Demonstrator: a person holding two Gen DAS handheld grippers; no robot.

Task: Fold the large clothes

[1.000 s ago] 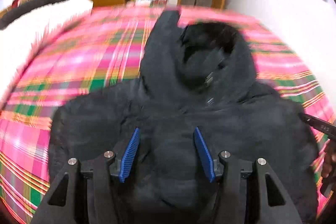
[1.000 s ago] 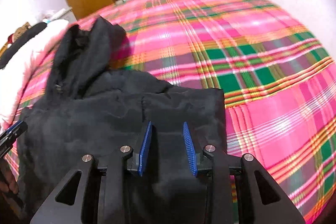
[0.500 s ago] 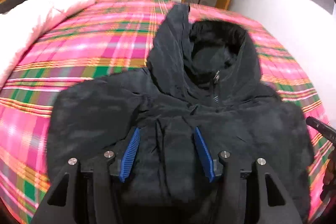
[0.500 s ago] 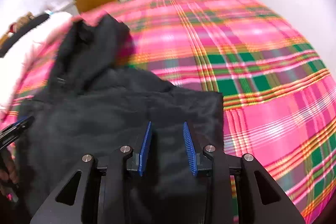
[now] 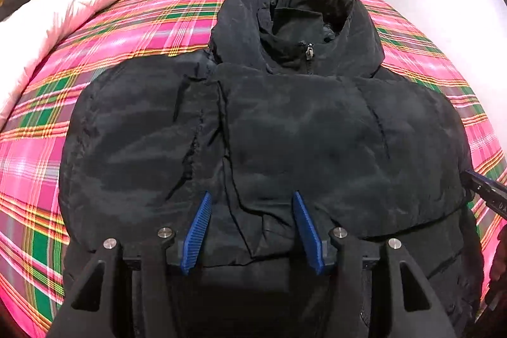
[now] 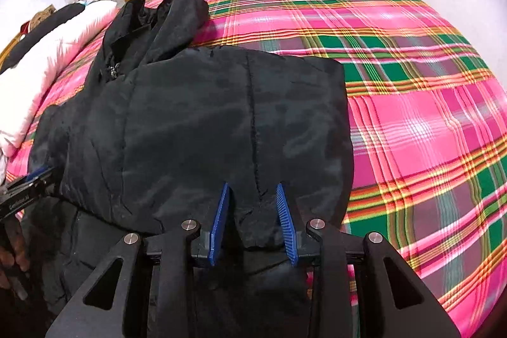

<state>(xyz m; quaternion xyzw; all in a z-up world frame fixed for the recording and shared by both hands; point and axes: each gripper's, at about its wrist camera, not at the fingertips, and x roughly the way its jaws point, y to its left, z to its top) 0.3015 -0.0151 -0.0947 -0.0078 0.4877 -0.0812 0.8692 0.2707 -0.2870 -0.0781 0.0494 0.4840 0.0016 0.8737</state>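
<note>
Now black hooded jacket (image 5: 285, 129) lies folded, zipped; both tongs (image 5: 252, 230) (image 6: 252, 220) apart, perhaps touching cloth.

Left gripper (image 5: 252, 222), right gripper (image 6: 252, 216): jaws apart.

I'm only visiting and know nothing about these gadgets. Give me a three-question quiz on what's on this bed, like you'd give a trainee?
1. True or false: the black hooded jacket lies on a plaid bedspread.
2. The jacket's hood points: A) away from the cameras, B) toward them?
3. What colour are the fingers of the left gripper and right gripper?

Key: 1 true; 2 A; 3 blue.
</note>
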